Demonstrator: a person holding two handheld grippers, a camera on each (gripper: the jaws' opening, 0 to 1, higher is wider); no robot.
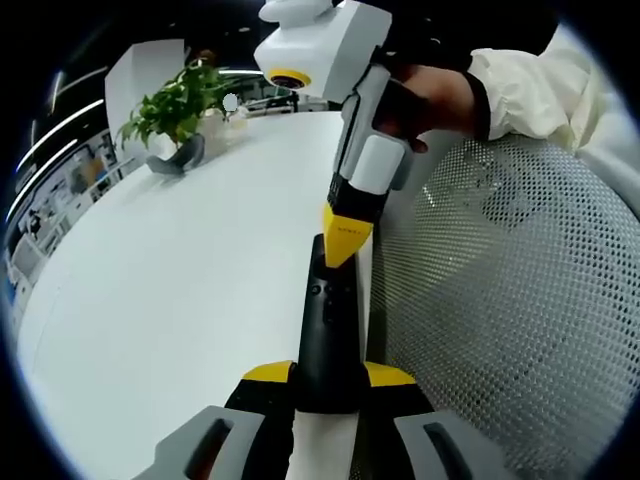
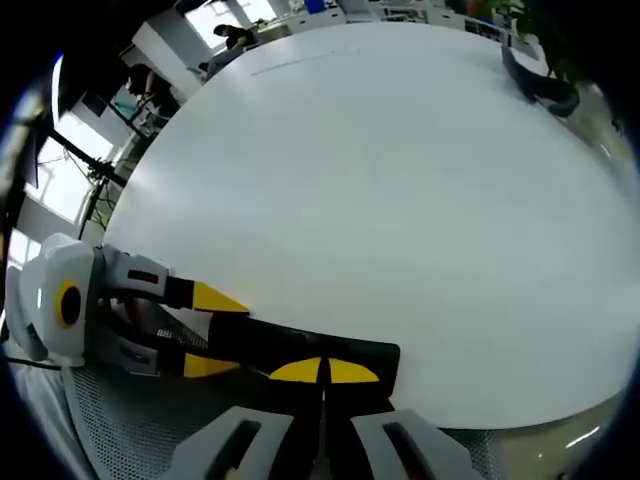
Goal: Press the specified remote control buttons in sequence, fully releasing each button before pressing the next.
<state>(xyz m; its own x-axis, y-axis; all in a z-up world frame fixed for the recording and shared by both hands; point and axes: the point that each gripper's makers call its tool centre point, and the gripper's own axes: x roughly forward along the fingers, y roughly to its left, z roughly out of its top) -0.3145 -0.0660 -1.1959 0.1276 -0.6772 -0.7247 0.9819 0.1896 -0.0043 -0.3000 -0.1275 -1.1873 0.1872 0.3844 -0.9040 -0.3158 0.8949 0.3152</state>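
Yellow-tipped jaws on the left gripper (image 1: 328, 374) are clamped on either side of the black remote control (image 1: 329, 320), holding it by its near end so it sticks straight out ahead, right along the edge of the white table (image 1: 180, 300). You can see a couple of small buttons (image 1: 322, 291) on its top face.

The right gripper (image 1: 345, 240) comes down from above in the left gripper view, its yellow jaws pinched together into one point that's touching the far end of the remote. In the right gripper view its own tips (image 2: 322, 371) sit closed side by side, nothing between them, resting on the remote control (image 2: 300, 352). From there the left gripper (image 2: 205, 330) comes in from the left with the remote's end between its jaws.

A hand (image 1: 430, 100) with a cream sleeve (image 1: 530, 80) holds the right gripper's handle. A white mesh chair (image 1: 500, 300) is just beside the table edge. Further back on the table there's a potted plant (image 1: 175, 110) and a dark curved object (image 2: 535, 80), well away from the remote.
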